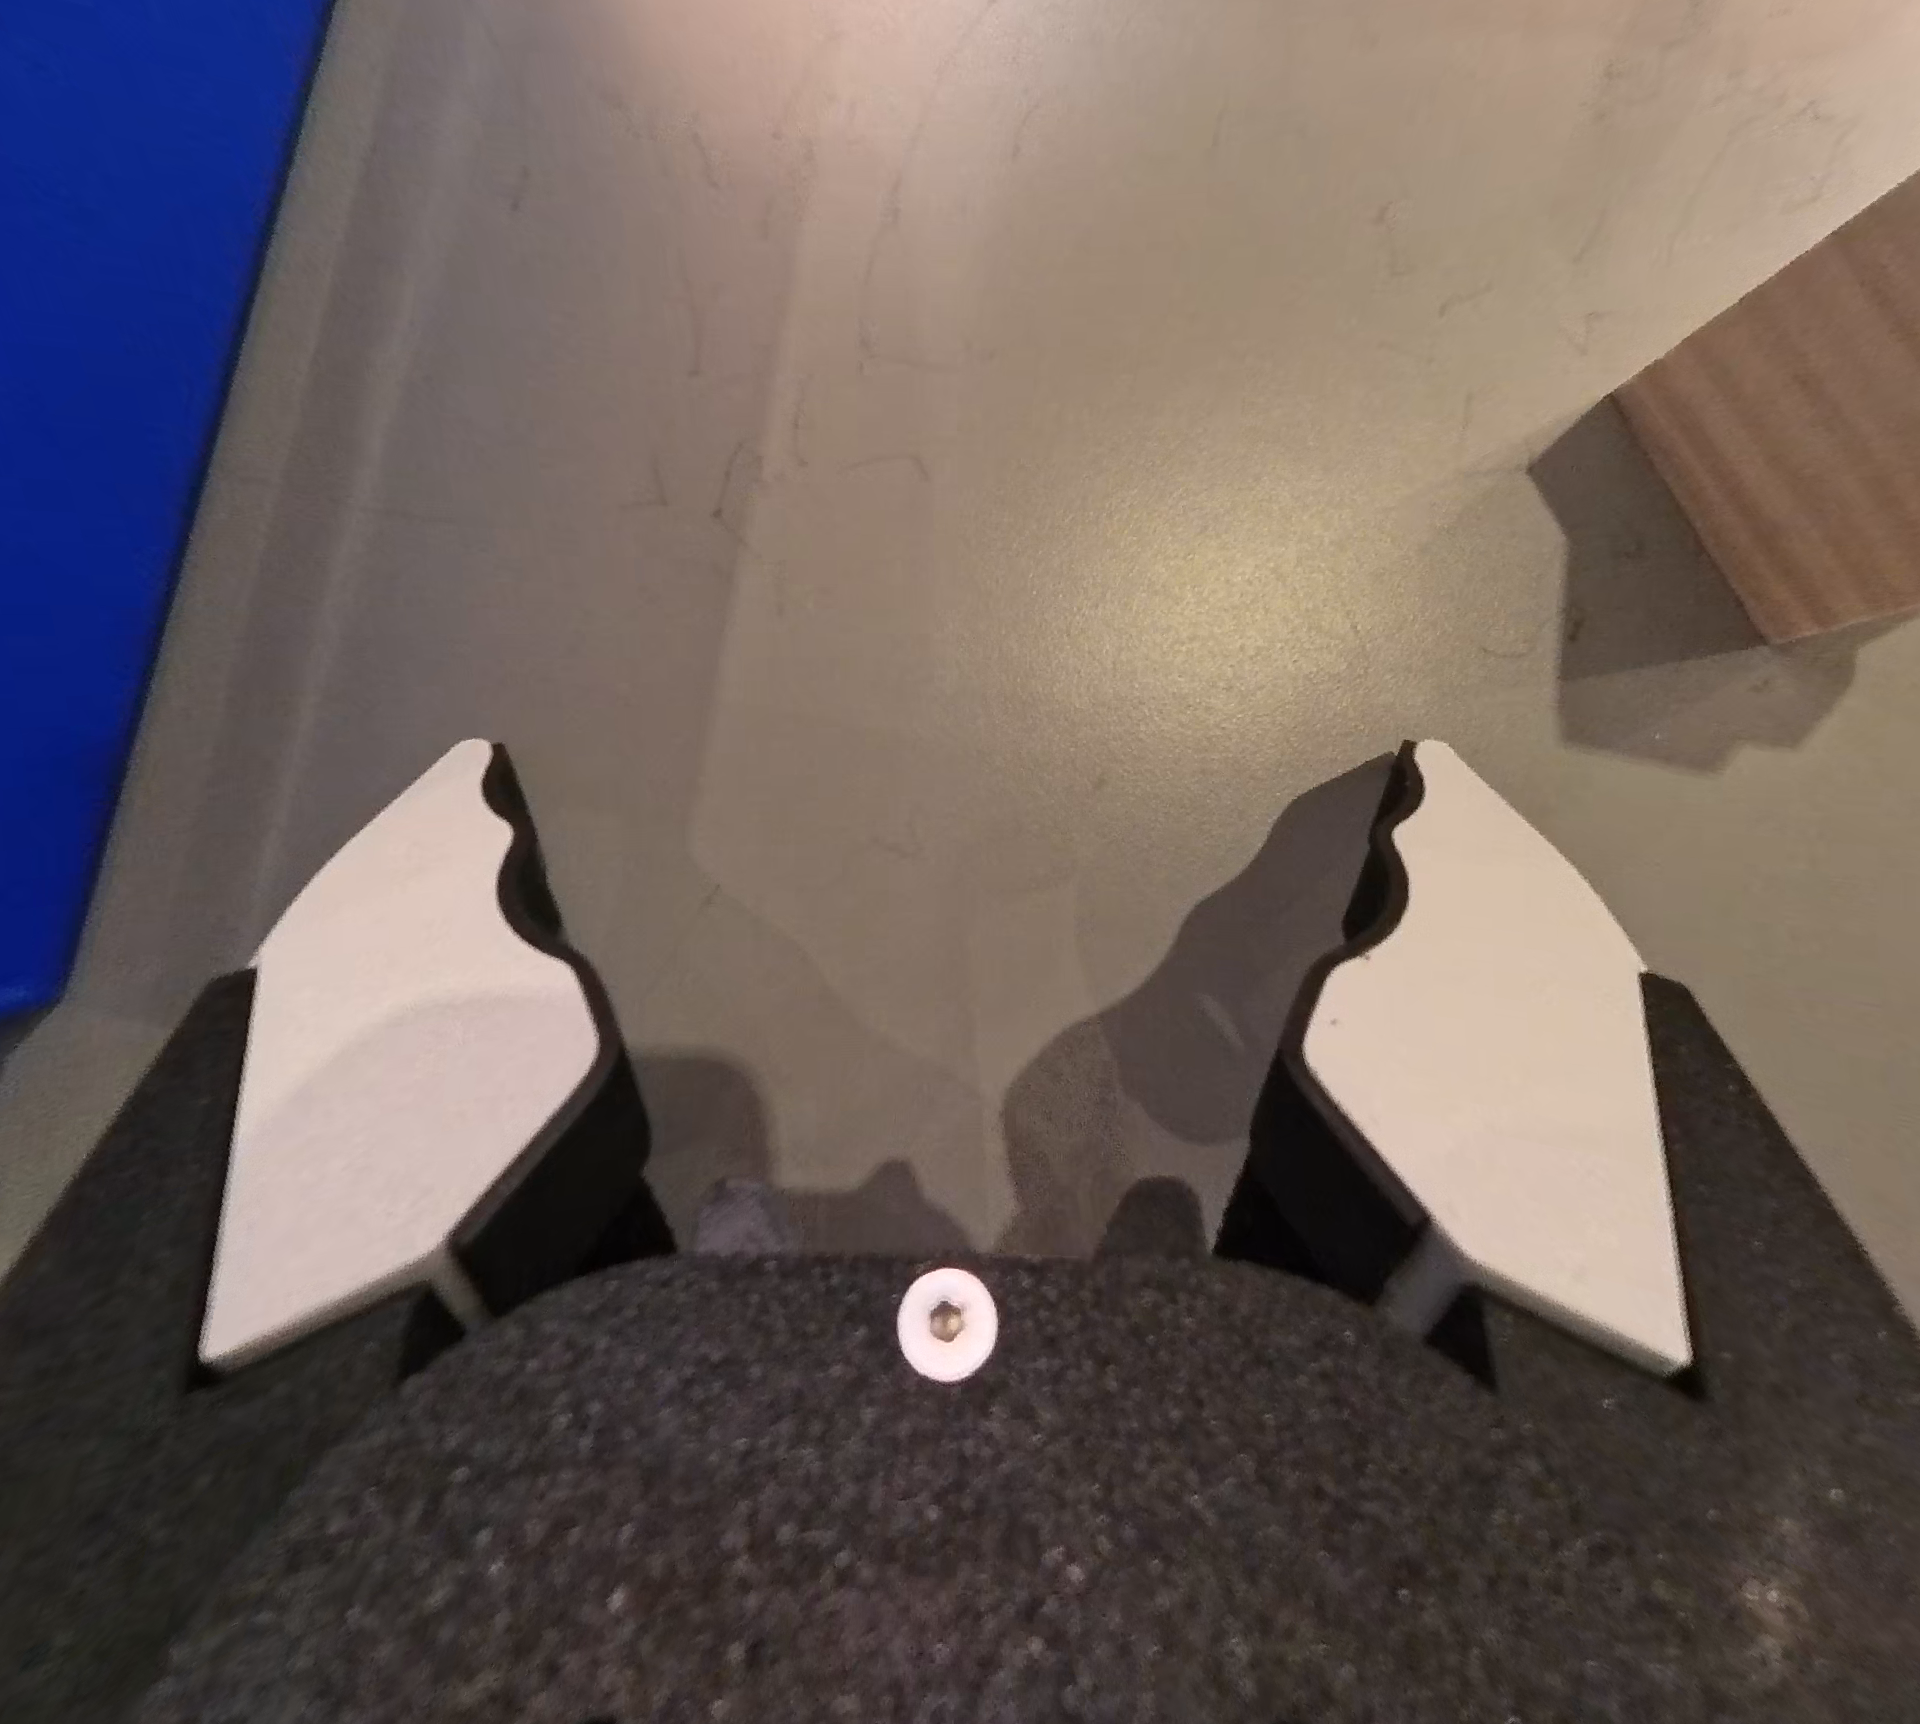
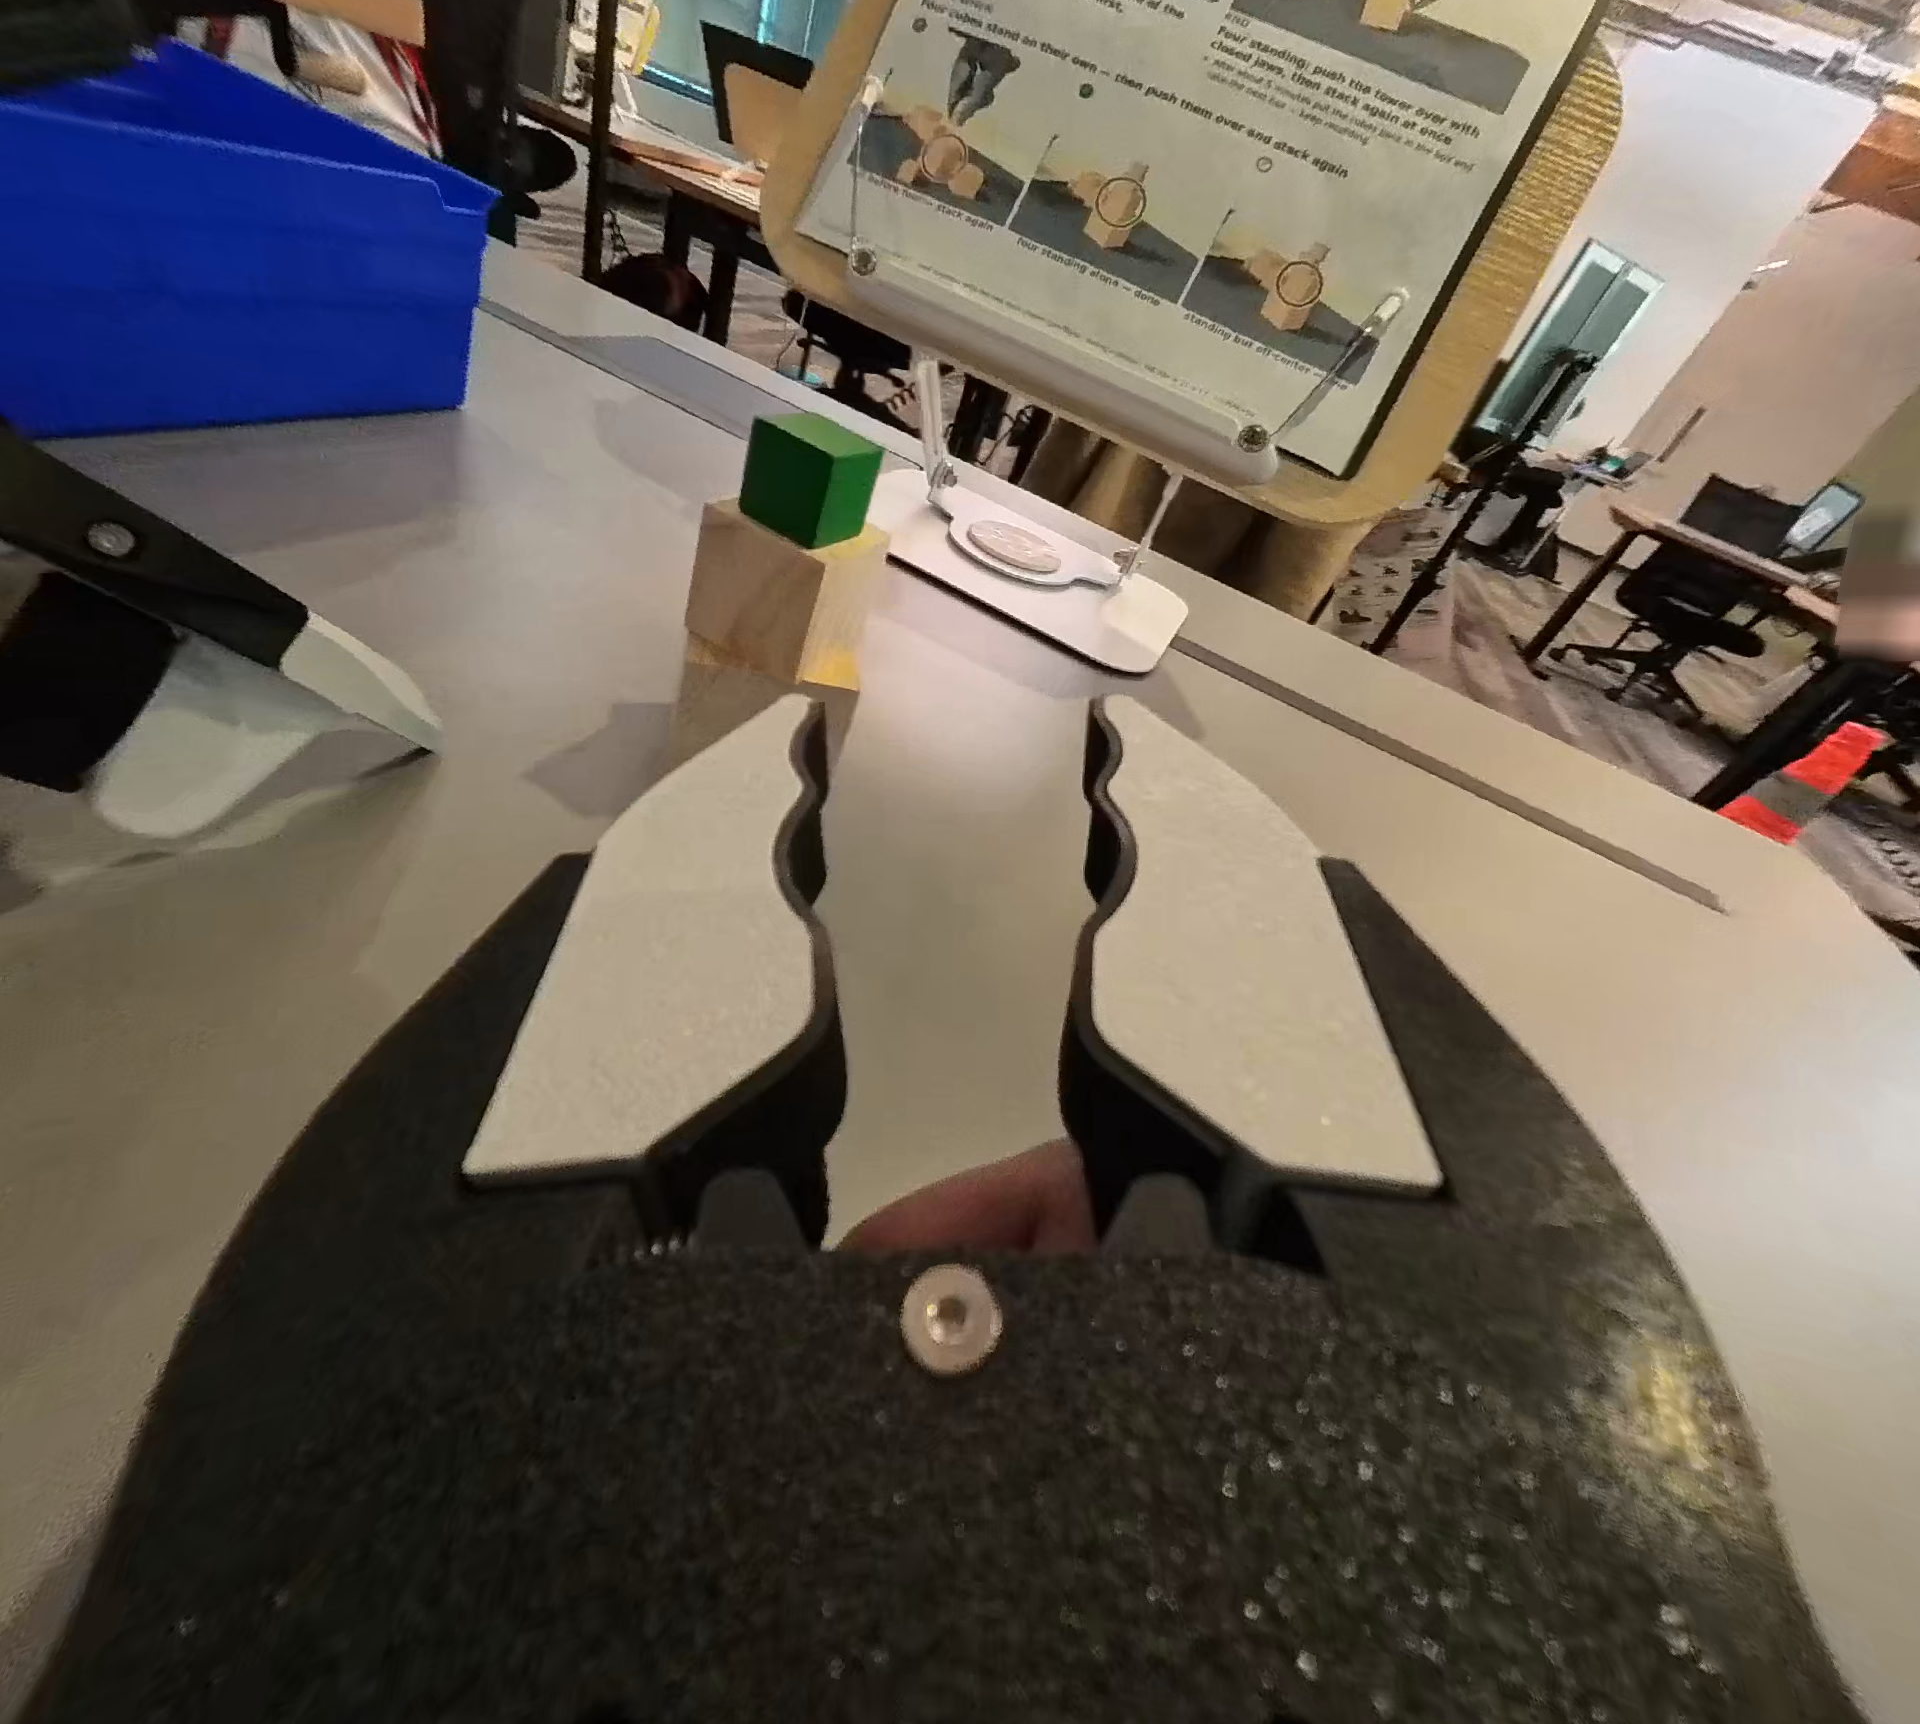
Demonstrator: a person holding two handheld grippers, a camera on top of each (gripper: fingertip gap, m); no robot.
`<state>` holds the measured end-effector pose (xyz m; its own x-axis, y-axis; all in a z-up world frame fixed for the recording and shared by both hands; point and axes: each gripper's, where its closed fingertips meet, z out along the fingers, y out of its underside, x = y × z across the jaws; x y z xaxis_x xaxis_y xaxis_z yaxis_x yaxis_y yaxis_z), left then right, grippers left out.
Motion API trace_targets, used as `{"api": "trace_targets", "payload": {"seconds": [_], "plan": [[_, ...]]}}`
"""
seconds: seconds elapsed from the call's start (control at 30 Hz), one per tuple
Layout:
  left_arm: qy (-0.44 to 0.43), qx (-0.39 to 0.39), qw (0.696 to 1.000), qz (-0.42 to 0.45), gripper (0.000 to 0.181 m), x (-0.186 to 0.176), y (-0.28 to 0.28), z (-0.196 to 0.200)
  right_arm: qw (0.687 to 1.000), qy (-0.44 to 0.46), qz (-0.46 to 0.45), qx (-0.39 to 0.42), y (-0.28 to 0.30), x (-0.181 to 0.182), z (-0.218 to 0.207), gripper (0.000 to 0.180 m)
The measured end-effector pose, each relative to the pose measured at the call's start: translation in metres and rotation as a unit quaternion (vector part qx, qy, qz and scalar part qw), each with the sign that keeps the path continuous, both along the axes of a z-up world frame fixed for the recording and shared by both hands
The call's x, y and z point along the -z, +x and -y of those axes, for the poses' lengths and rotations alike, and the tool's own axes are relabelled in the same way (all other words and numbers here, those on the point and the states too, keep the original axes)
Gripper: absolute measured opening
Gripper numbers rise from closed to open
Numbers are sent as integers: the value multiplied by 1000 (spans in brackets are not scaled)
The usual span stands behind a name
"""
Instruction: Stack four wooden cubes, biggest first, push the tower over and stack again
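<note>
- Two tools in view, both empty.
- Left tool (image 1: 951, 760): jaws spread wide, pointing down at the bare grey counter (image 1: 935, 427), nothing between them. Corner of a wooden cube (image 1: 1766, 448) sits at the right edge of its view, clear of the fingers.
- Right tool (image 2: 956, 718): jaws narrowly apart, gripping nothing, low over the counter.
- Stack: green cube (image 2: 812, 479) on top of a plain wooden cube (image 2: 769, 599), which rests skewed on a larger wooden block (image 2: 727, 703). Lowest part hidden behind the right tool's left finger.
- Stack is just ahead-left of the right tool.
- Blue bins (image 2: 208, 261) far left; instruction sheet on stand (image 2: 1195, 64) behind the stack.
</note>
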<state>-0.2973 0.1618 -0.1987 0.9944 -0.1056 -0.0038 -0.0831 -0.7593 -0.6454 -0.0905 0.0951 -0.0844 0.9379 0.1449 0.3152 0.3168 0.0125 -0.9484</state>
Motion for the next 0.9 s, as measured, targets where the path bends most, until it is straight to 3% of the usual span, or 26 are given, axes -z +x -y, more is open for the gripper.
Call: {"api": "trace_targets", "payload": {"seconds": [0.13,0.3,0.6,0.9], "plan": [[0,0,1000,0,146,0,0,0,999,-7,-34,-18,9,-1,7,47],[0,0,1000,0,146,0,0,0,1000,8,12,-20,22,-1,22,44],[0,0,1000,0,146,0,0,0,1000,9,-12,-16,27,-4,26,44],[0,0,1000,0,146,0,0,0,995,-6,-103,-8,48,-5,24,42]]}}
